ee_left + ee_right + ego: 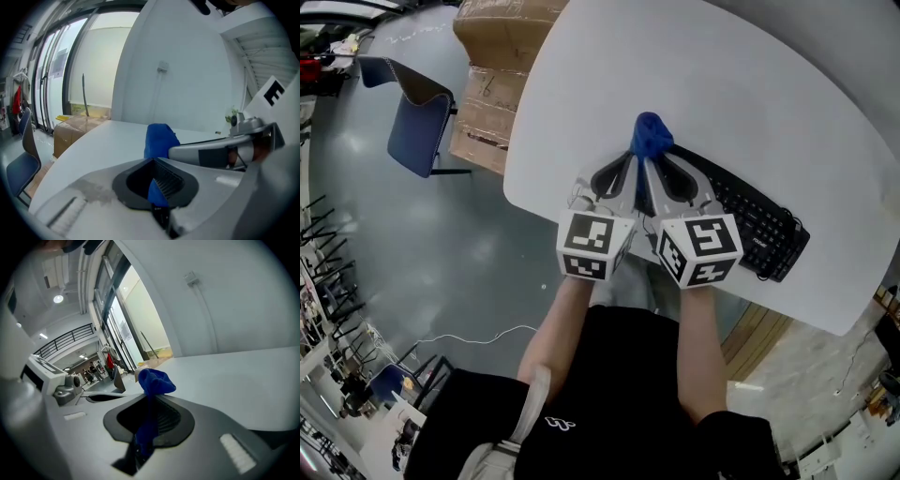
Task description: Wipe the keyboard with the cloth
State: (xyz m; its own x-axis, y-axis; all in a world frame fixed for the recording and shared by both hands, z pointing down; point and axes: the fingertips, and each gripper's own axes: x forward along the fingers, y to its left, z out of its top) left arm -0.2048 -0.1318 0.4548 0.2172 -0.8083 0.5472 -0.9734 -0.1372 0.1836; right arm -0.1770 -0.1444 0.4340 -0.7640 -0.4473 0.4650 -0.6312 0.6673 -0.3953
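A black keyboard point(757, 228) lies slanted on the white table point(722, 84), partly under my right gripper. Both grippers sit side by side at the table's near edge with their tips meeting on a bunched blue cloth point(651, 137), held just left of the keyboard's far end. My left gripper point(630, 165) is shut on the cloth; in its own view a blue strip runs down between the jaws point(157, 191) and the bunch point(160, 138) stands above the tips. My right gripper point(654, 169) is shut on the same cloth point(154, 380), which hangs through its jaws.
Stacked cardboard boxes point(497, 66) stand on the floor beyond the table's left edge, with a blue chair point(417, 117) beside them. The table's rounded edge point(534, 202) drops off to grey floor on the left. A white wall rises behind the table point(187, 70).
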